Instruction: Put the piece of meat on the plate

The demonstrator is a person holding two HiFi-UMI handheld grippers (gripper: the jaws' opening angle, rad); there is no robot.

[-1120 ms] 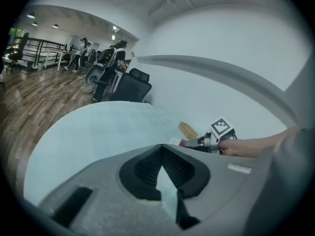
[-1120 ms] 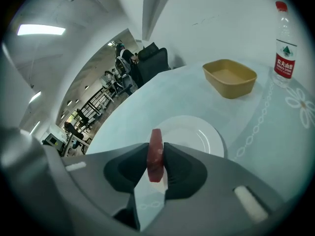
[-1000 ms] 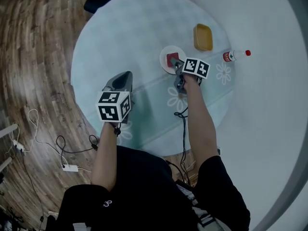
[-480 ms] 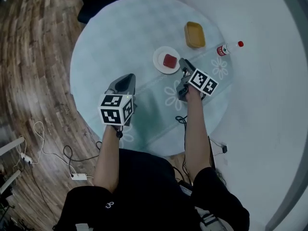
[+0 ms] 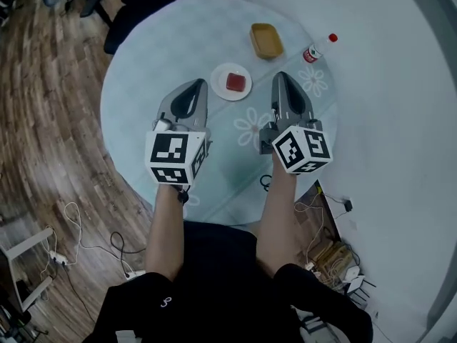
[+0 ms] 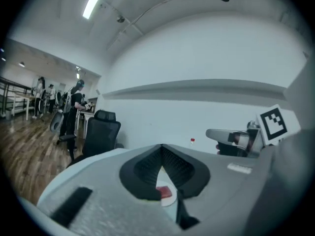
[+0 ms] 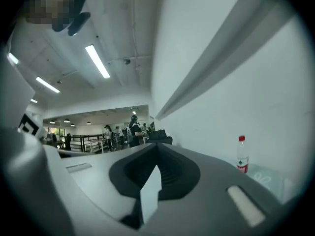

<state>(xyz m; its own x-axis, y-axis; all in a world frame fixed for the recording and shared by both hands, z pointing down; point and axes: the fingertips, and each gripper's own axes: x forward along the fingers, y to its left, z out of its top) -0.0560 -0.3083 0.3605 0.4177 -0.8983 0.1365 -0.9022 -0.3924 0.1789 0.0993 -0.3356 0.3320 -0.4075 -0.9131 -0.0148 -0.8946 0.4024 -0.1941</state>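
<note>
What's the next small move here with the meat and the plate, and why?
Probably just lower both claws aside to rest. The piece of meat lies on the plate, and the left claw and right claw are shut and empty, so nothing seems left to carry.

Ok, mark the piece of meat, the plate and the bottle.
piece of meat [image 5: 236, 83], head view, middle of its red top.
plate [image 5: 219, 86], head view, bare white part left of the meat.
bottle [image 5: 312, 52], head view, on its labelled body.

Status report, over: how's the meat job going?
Left hand-held gripper, right hand-held gripper: shut, empty. Meat on plate. Nothing in the way.
</note>
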